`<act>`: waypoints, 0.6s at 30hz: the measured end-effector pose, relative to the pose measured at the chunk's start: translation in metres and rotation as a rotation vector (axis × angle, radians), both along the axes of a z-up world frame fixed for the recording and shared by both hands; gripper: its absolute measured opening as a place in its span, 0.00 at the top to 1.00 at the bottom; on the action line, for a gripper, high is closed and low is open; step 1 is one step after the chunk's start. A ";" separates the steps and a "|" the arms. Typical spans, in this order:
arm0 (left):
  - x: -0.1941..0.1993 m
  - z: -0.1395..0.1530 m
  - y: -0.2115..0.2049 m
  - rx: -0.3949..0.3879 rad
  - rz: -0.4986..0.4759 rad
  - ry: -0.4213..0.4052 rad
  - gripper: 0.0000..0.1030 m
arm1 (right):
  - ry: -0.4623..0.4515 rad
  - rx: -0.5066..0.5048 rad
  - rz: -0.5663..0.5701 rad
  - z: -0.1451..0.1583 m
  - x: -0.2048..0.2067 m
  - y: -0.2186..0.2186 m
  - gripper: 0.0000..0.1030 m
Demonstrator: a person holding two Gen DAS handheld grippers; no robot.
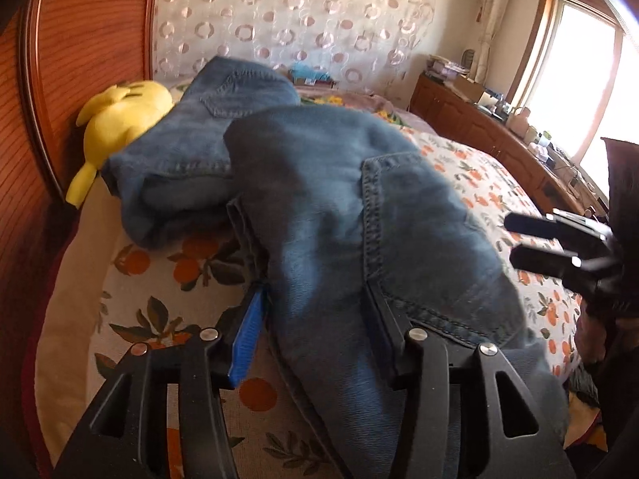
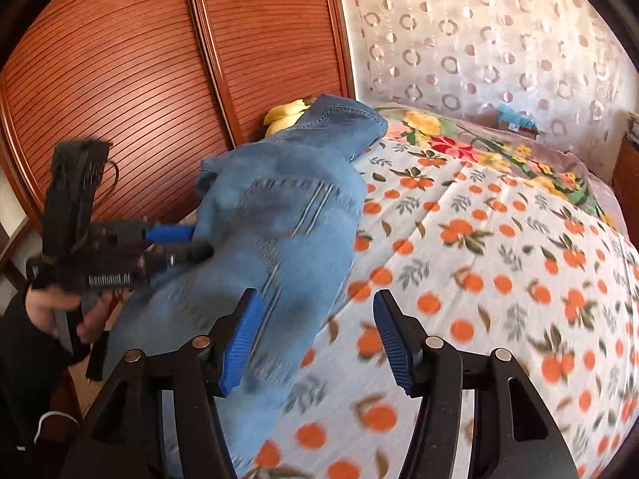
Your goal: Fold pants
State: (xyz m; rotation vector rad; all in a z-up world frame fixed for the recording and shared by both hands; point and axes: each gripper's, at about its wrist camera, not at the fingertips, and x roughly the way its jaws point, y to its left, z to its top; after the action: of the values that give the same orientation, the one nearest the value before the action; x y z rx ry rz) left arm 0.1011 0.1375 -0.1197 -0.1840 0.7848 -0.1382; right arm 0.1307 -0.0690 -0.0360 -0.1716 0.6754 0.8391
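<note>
On the orange-print bedspread point(image 2: 499, 239), blue denim pants point(image 1: 339, 207) lie bunched toward the left, near the yellow plush toy point(image 1: 120, 115). The left gripper point(image 1: 319, 319) straddles the denim, jaws parted, gripping nothing; the right gripper point(image 2: 319, 335) stands open and empty beside it. Heavy, floppy cloth: pinch a stitched hem or waistband.

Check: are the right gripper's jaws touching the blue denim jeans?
Apart. The right wrist view shows the right gripper with open jaws over the orange-print bedsheet, the blue denim jeans lying left of them.
</note>
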 end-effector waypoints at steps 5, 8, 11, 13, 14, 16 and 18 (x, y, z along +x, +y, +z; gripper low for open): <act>0.006 -0.010 0.010 -0.015 0.058 0.024 0.28 | 0.038 -0.012 0.045 -0.005 0.033 0.026 0.42; 0.013 -0.013 0.016 -0.063 0.051 0.045 0.28 | 0.050 -0.012 0.078 -0.007 0.051 0.040 0.35; 0.020 -0.012 0.017 -0.096 0.037 0.050 0.28 | 0.078 0.010 0.093 -0.013 0.076 0.040 0.28; 0.025 -0.010 0.014 -0.096 0.022 0.050 0.28 | 0.109 0.023 0.114 -0.020 0.089 0.042 0.28; 0.027 -0.010 0.013 -0.094 0.015 0.050 0.29 | 0.125 0.029 0.125 -0.023 0.094 0.043 0.28; 0.032 -0.011 0.012 -0.100 -0.004 0.059 0.29 | 0.153 0.034 0.144 -0.031 0.108 0.051 0.28; 0.034 -0.013 0.012 -0.114 -0.019 0.058 0.29 | 0.173 0.044 0.160 -0.037 0.116 0.055 0.28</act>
State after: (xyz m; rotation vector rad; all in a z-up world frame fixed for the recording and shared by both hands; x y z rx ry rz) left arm 0.1352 0.1494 -0.1330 -0.2892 0.8372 -0.1960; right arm 0.2468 -0.0137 -0.0727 -0.1150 0.8119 1.0301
